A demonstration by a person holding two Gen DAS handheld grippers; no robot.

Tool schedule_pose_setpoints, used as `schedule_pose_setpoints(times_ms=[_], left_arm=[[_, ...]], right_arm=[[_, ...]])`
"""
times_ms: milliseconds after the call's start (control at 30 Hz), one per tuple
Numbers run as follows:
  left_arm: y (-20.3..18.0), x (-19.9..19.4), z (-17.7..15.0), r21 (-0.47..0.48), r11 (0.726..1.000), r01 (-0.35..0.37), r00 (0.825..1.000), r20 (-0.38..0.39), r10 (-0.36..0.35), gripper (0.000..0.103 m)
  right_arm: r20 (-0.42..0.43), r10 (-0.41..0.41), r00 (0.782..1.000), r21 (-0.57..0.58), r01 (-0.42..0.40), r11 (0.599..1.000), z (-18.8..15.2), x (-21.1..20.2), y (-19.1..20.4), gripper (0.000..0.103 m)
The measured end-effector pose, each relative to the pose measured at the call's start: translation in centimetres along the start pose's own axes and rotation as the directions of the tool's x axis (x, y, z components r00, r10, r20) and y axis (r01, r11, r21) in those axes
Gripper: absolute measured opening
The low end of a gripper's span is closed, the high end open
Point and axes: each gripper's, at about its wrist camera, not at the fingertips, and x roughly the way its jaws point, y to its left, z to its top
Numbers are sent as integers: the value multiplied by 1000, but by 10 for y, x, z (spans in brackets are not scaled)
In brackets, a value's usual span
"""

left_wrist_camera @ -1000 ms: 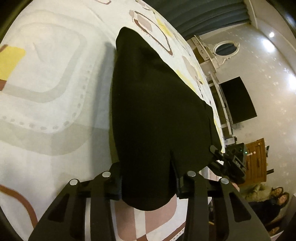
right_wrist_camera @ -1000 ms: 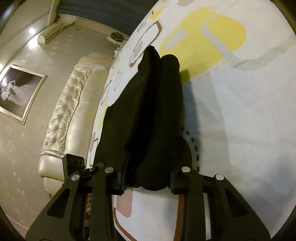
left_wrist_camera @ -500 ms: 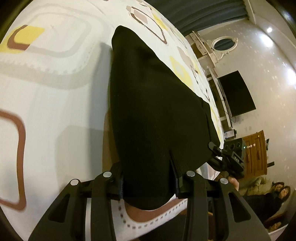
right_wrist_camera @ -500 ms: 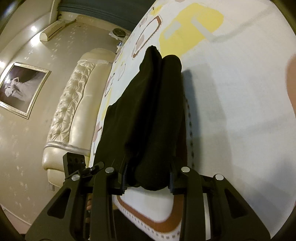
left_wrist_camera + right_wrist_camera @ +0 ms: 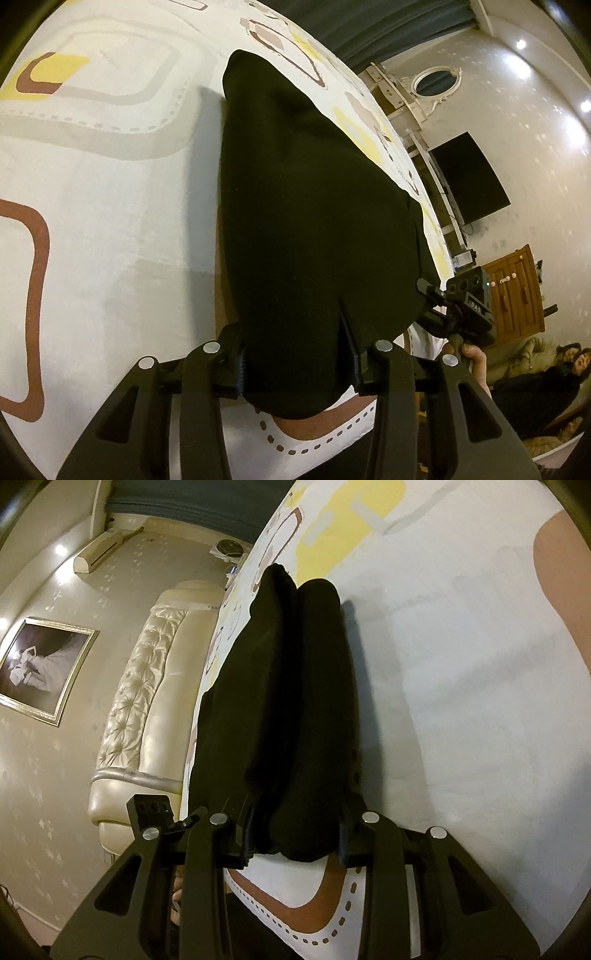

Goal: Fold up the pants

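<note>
The black pants stretch away over a white patterned bedsheet, their near end bunched between the fingers of my left gripper, which is shut on them. In the right wrist view the same pants show as two thick folds running up the picture, and my right gripper is shut on their near end. The right gripper also shows at the right of the left wrist view, clamped on the pants' other corner, with a hand under it. The left gripper's body peeks in at lower left of the right wrist view.
The bed's near edge lies just under both grippers. A quilted cream headboard and a framed picture stand left. A dark TV, a wooden cabinet and seated people are to the right.
Both grippers have drawn the pants back toward the bed's near edge; the sheet pattern has slid away under them and the edge now shows below the fingers. Both grips are unchanged.
</note>
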Motion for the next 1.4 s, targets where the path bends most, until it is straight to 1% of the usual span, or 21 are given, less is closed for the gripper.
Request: schedule_pose_setpoints(times_ms=[667, 1400], left_arm=[[3, -10, -6, 5, 1000, 5, 1000, 7, -5, 42], [7, -9, -8, -9, 1000, 25, 1000, 5, -25, 44]], right_arm=[[10, 22, 1000, 20, -23, 1000, 3, -8, -8, 32], [11, 30, 999, 25, -30, 999, 2, -6, -5, 32]])
